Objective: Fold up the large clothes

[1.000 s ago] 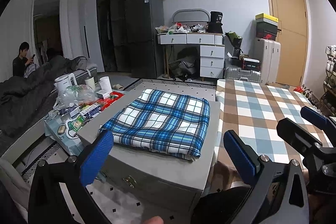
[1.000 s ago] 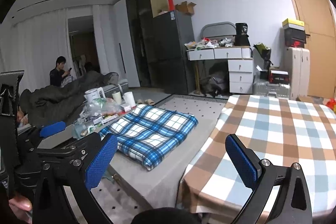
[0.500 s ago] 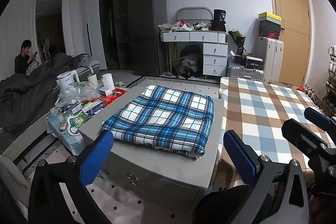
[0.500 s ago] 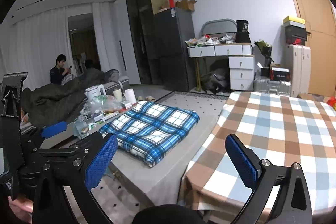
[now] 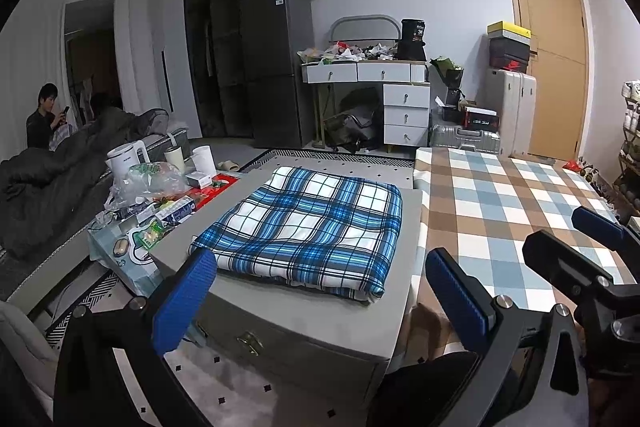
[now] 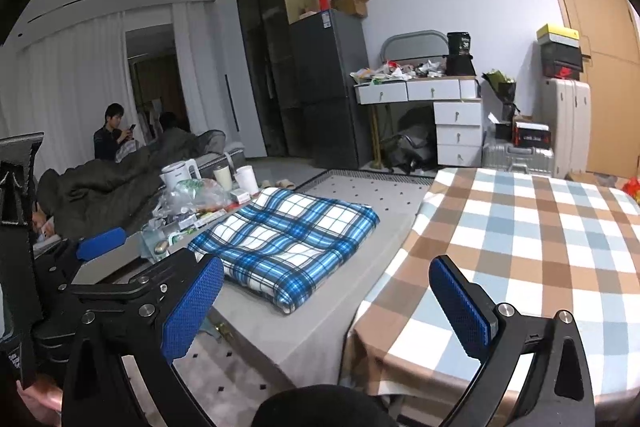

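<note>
While both grippers, left and right, gape empty, the folded cloth lies straight ahead of the left, nearer to it.

A blue, white and black plaid cloth lies folded into a thick, flat rectangle on top of a grey cabinet, its layered edges showing along the near side, corners slightly rounded and puffy.
</note>
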Demonstrator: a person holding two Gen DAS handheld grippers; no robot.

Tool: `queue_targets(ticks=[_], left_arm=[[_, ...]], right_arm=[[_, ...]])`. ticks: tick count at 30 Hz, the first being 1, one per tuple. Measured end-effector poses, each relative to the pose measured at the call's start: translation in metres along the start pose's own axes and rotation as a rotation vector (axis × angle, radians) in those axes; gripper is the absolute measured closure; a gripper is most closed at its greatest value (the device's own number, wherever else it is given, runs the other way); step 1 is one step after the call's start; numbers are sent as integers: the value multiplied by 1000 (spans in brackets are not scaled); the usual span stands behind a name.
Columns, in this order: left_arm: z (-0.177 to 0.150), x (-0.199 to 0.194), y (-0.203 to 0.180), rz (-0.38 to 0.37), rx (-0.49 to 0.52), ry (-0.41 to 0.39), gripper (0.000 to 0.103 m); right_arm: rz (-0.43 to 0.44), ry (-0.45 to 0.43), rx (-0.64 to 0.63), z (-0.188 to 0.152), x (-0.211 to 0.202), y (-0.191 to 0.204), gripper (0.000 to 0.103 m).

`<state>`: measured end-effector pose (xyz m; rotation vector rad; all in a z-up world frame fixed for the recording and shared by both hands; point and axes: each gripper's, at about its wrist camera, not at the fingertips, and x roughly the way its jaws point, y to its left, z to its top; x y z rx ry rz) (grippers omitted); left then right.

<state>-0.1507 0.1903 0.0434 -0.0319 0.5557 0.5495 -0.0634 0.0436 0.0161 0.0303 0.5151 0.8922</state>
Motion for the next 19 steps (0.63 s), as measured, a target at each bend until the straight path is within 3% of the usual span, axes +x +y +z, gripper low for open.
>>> queue_targets(ticks=[19], left_arm=[[-2, 1, -4, 24, -5, 2, 1]], right_arm=[[2, 6, -8, -1, -2, -1, 0]])
